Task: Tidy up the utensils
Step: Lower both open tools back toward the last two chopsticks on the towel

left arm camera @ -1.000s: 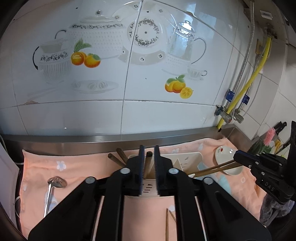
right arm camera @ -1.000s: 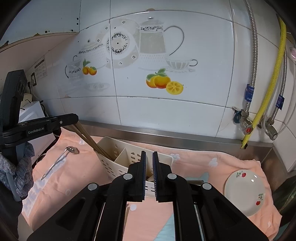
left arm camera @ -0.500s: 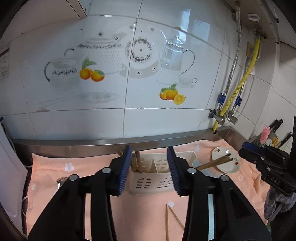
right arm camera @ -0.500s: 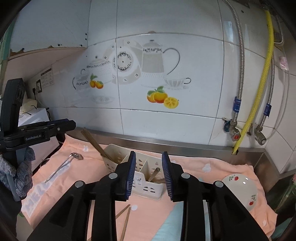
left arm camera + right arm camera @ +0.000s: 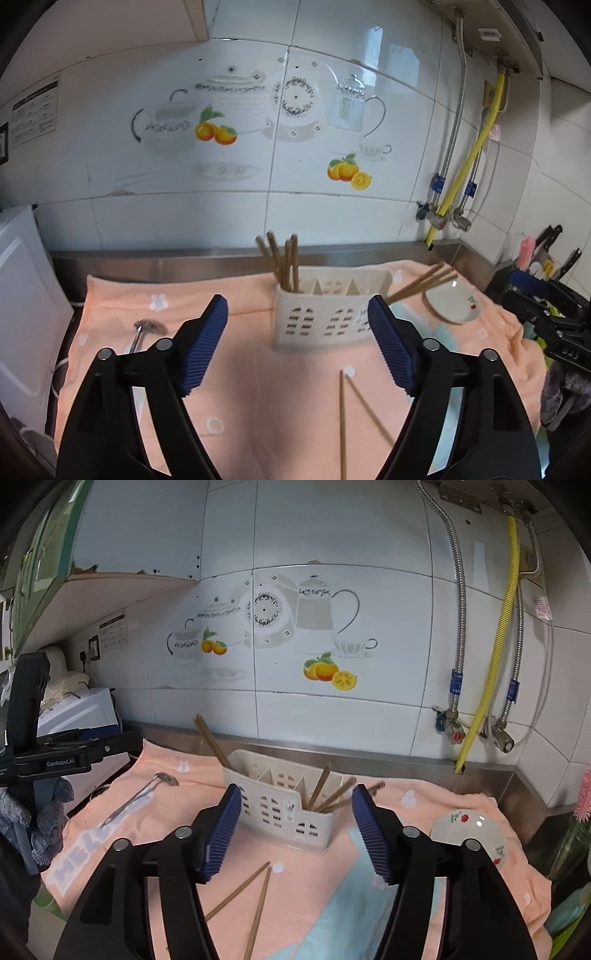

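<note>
Left gripper (image 5: 297, 341): jaws wide apart and just been opening, nothing between the pads.
Right gripper (image 5: 295, 827): also spread and just been opening, gripping nothing.
Utensil holder (image 5: 325, 314): cream, slotted, standing on the peach towel (image 5: 258, 387) near the steel backsplash.
Chopsticks in holder (image 5: 284, 260): one bunch upright at the left end, another (image 5: 332, 790) leaning out at the right end (toward the small plate (image 5: 469, 832)).
Loose chopsticks (image 5: 247, 893): two on the towel in front of the holder.
Spoon (image 5: 138, 797): flat on the towel, left of the holder.
</note>
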